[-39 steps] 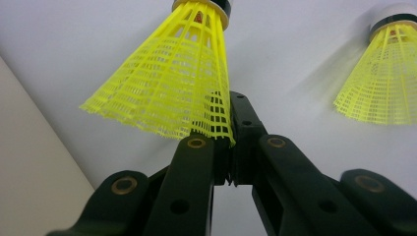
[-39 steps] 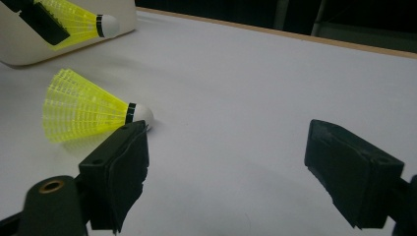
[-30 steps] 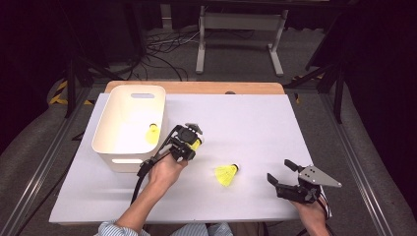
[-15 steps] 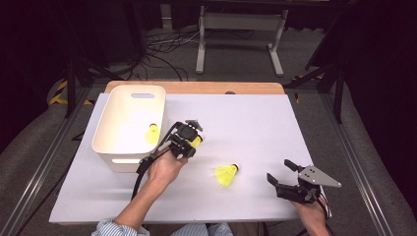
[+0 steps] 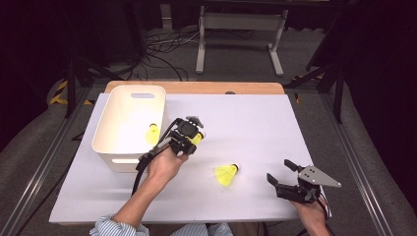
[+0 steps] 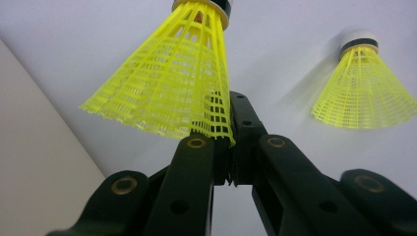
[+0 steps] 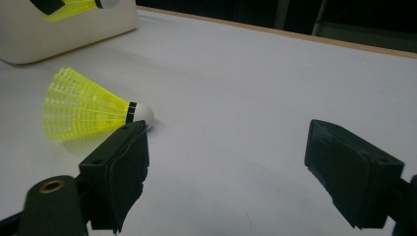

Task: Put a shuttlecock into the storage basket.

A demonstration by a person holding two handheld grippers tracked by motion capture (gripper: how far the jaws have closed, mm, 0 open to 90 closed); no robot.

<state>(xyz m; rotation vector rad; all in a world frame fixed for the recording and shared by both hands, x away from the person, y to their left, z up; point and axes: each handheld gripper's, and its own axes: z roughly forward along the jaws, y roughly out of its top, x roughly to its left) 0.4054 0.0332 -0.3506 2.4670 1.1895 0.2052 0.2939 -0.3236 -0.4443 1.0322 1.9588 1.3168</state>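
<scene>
White counter point(image 5: 255, 123) is being cleared: one shuttlecock point(image 5: 153, 133) is lying in the bin point(image 5: 110, 132), another point(image 6: 172, 73) is being clenched beside it by the left gripper point(image 5: 189, 140); a third point(image 5: 226, 174) is awaiting the released right gripper point(image 5: 281, 176).

Left gripper point(image 5: 189, 135) with shuttlecock point(image 5: 196, 139) edged slightly toward basket point(image 5: 129, 129).

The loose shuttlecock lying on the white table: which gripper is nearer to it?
Right. The right gripper sits open just beside the loose shuttlecock, jaws facing it. The left gripper is farther, near the white bin, shut on another shuttlecock.
</scene>
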